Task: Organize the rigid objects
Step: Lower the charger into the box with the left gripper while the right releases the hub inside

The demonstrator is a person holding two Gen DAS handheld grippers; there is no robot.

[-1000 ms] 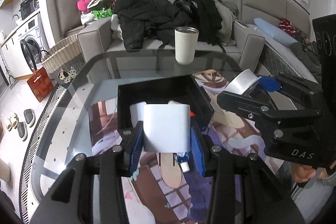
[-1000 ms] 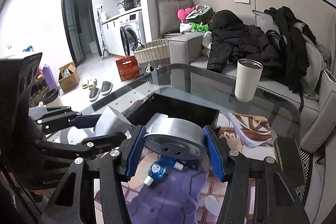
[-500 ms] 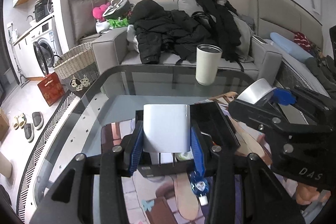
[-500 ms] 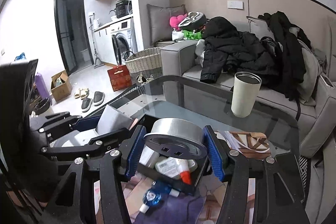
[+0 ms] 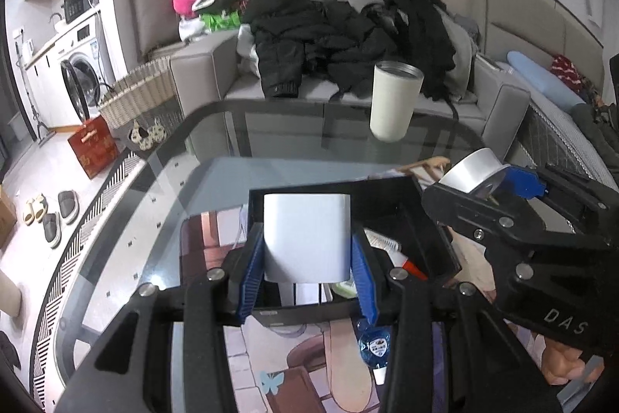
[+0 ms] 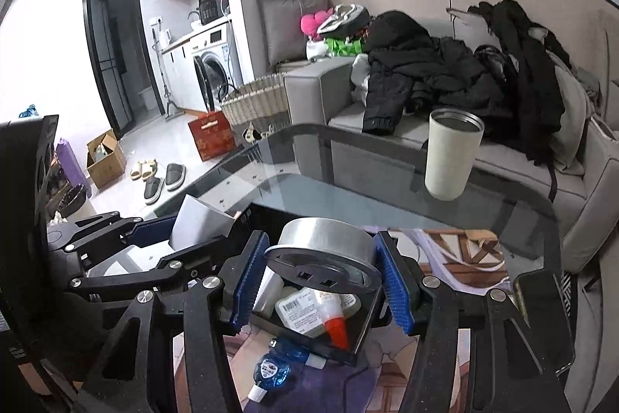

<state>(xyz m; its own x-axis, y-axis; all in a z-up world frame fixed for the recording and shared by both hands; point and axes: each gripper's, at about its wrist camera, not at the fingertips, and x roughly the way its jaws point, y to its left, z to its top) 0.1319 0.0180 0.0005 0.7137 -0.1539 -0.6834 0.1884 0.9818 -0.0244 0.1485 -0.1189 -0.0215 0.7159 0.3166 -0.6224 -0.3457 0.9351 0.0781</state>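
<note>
My left gripper [image 5: 307, 254] is shut on a white rounded box [image 5: 307, 231] and holds it over the near left part of a black open tray [image 5: 402, 192]. My right gripper [image 6: 321, 268] is shut on a silver round tin [image 6: 325, 250] above the same tray [image 6: 365, 328]; it also shows in the left wrist view [image 5: 474, 173]. Inside the tray lie a white bottle with a red tip [image 6: 329, 312] and other small items. A small blue bottle [image 6: 276, 368] lies on the mat in front of the tray.
The glass table [image 5: 271, 130] carries a cream tumbler [image 5: 392, 101] at its far side and a dark phone [image 6: 541, 316] at the right. A grey sofa [image 5: 201, 64] piled with black coats stands behind. A wicker basket [image 5: 135, 95] and slippers are on the floor at left.
Both grippers have moved forward over the black tray while holding their objects. The tray now lies under both sets of fingers.
</note>
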